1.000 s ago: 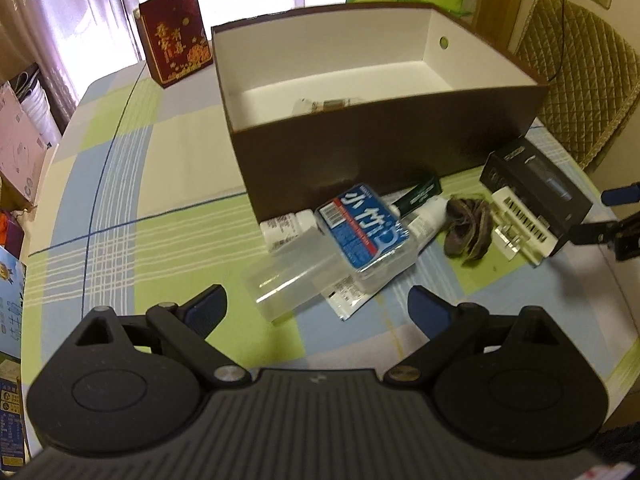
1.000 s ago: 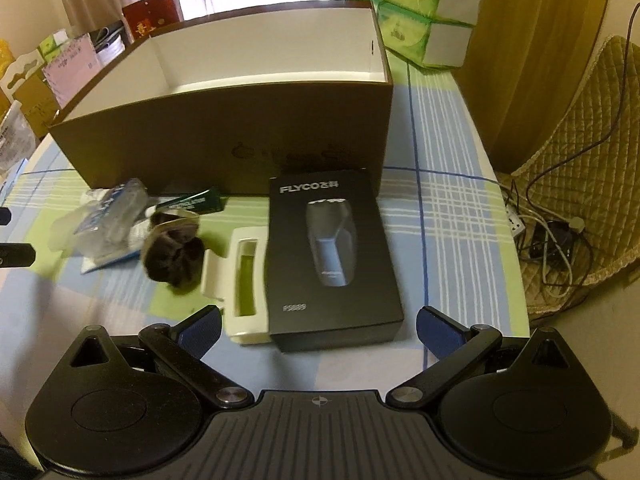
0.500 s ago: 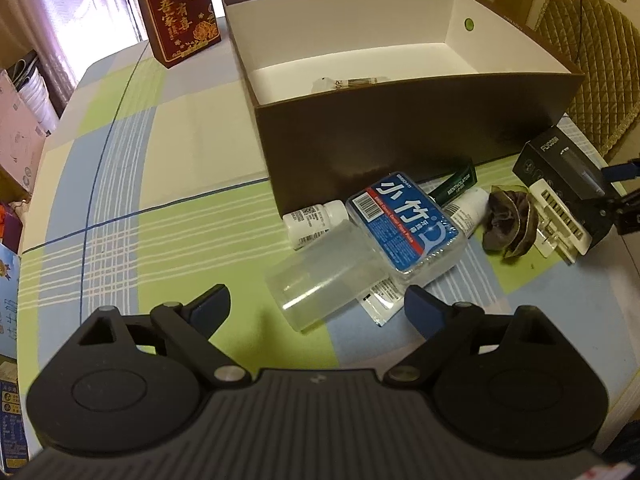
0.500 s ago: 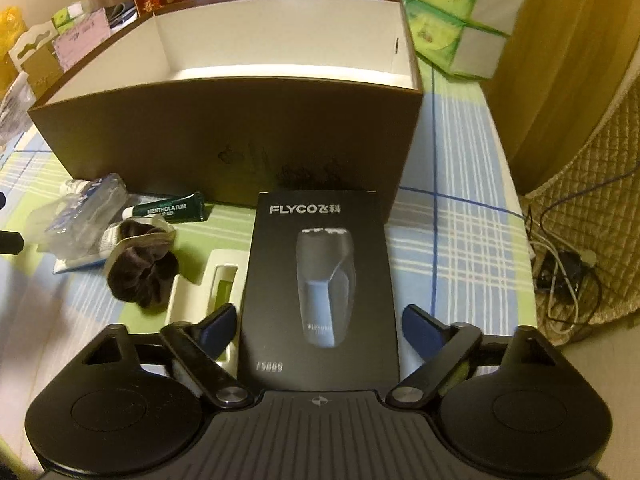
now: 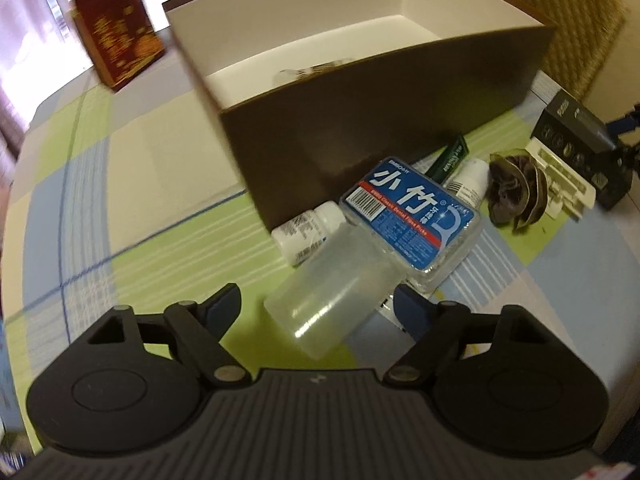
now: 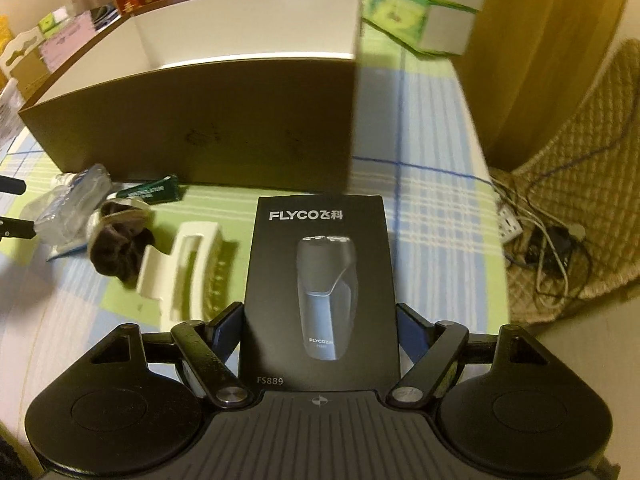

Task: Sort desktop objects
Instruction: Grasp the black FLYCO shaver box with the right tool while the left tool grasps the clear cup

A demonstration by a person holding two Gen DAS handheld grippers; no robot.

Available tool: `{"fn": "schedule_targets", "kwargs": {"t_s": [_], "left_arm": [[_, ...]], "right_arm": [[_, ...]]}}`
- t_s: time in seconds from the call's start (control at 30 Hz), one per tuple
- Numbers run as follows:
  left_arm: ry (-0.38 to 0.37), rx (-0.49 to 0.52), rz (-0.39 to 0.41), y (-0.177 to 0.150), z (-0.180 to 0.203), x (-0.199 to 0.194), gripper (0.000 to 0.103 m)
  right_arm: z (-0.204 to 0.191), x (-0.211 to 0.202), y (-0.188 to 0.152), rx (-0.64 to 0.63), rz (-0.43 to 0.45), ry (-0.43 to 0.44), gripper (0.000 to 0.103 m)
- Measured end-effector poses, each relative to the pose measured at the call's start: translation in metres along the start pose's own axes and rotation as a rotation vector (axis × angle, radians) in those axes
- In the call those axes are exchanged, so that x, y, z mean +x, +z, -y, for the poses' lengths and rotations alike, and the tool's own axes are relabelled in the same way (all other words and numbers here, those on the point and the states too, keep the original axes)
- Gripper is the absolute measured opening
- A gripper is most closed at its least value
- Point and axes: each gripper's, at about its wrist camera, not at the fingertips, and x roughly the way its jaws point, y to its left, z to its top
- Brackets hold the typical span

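A brown storage box [image 5: 384, 120] with a white inside stands on the checked tablecloth; it also shows in the right wrist view [image 6: 200, 120]. My left gripper [image 5: 318, 306] is open, its fingers on either side of a clear plastic cup [image 5: 336, 300] lying on its side. A floss pick box [image 5: 412, 220] with a blue label and a small white bottle [image 5: 308, 228] lie behind the cup. My right gripper [image 6: 320, 320] is open, its fingers flanking the black FLYCO shaver box [image 6: 320, 280], close to its sides.
A brown scrunchie [image 6: 120, 244], a cream plastic tray [image 6: 188, 264] and a green tube [image 6: 150, 192] lie between the two grippers. A red gift box [image 5: 120, 40] stands far left. Tissue packs [image 6: 420, 4] stand behind. A wicker chair with cables [image 6: 560, 240] is on the right.
My left gripper moved forward so the clear cup now lies between its fingers. My right gripper moved forward over the shaver box, whose near end now sits between its fingers.
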Motion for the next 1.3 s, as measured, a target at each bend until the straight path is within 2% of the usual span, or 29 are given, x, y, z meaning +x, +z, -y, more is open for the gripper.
{"fn": "schedule_targets", "kwargs": {"t_s": [0.17, 0.33, 0.4, 0.43, 0.5, 0.63, 0.73, 0.87, 1.1, 1.13, 1.3], "left_arm": [[-0.109, 0.103, -0.023, 0.006, -0.005, 0.015, 0.071], [-0.129, 0.139, -0.043, 0.006, -0.003, 0.022, 0.064], [-0.128, 0.115, -0.069, 0.004, -0.004, 0.023, 0.055], [-0.123, 0.088, -0.098, 0.002, -0.005, 0.024, 0.045], [-0.114, 0.03, -0.14, -0.004, -0.006, 0.024, 0.037], [-0.118, -0.037, -0.176, -0.014, -0.007, 0.016, 0.037], [-0.13, -0.07, -0.154, -0.014, -0.008, 0.013, 0.05], [-0.152, -0.107, -0.123, -0.003, -0.012, 0.018, 0.058], [-0.139, -0.088, -0.124, 0.011, -0.008, 0.033, 0.054], [-0.138, -0.091, -0.113, 0.011, -0.008, 0.033, 0.05], [-0.114, -0.134, -0.1, 0.007, -0.009, 0.032, 0.049]], "right_arm": [[0.012, -0.005, -0.005, 0.035, -0.007, -0.022, 0.076], [0.013, -0.01, -0.01, 0.049, -0.012, -0.036, 0.076], [0.013, -0.01, -0.011, 0.049, -0.015, -0.039, 0.076], [0.013, -0.011, -0.011, 0.05, -0.016, -0.041, 0.076], [0.012, -0.01, -0.011, 0.049, -0.017, -0.043, 0.076], [0.012, -0.009, -0.01, 0.047, -0.025, -0.044, 0.076], [0.014, -0.007, -0.009, 0.049, -0.032, -0.042, 0.076], [0.014, -0.006, -0.009, 0.055, -0.036, -0.044, 0.076], [0.015, -0.005, -0.009, 0.064, -0.033, -0.043, 0.076], [0.015, -0.005, -0.009, 0.066, -0.032, -0.043, 0.076], [0.015, -0.005, -0.009, 0.069, -0.031, -0.042, 0.076]]}}
